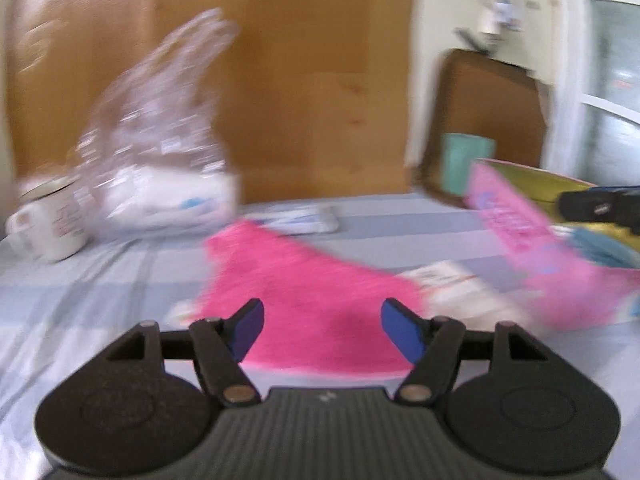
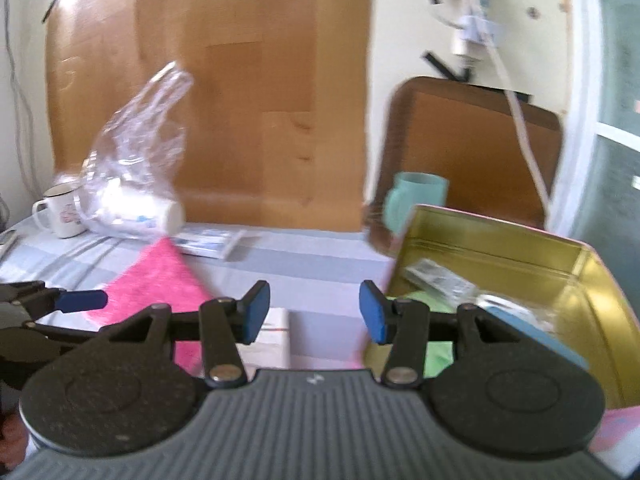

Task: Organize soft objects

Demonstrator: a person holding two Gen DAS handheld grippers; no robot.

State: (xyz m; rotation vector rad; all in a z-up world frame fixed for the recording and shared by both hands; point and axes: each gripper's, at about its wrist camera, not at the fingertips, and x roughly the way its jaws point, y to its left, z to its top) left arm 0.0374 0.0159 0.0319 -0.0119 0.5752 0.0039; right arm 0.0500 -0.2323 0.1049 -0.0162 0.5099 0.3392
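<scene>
Hovering over the bed, my left tongs (image 1: 322, 330) are spread with nothing between them, the pink cloth (image 1: 304, 292) lying flat on the striped sheet (image 1: 80, 280) just beyond. My right tongs (image 2: 314, 312) are spread and empty too, near the open tin (image 2: 520, 256) at the right.

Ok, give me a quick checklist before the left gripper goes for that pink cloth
1. Left gripper jaws apart, nothing between them: ok.
2. Pink cloth lies flat on the striped sheet, straight ahead: ok.
3. White carton touches the cloth's right edge, may snag: not ok.
4. Right gripper empty: ok.
5. Gold tin open, with contents; room for the cloth: cannot tell.
6. View sharp enough to aim: not ok, blurred.
</scene>
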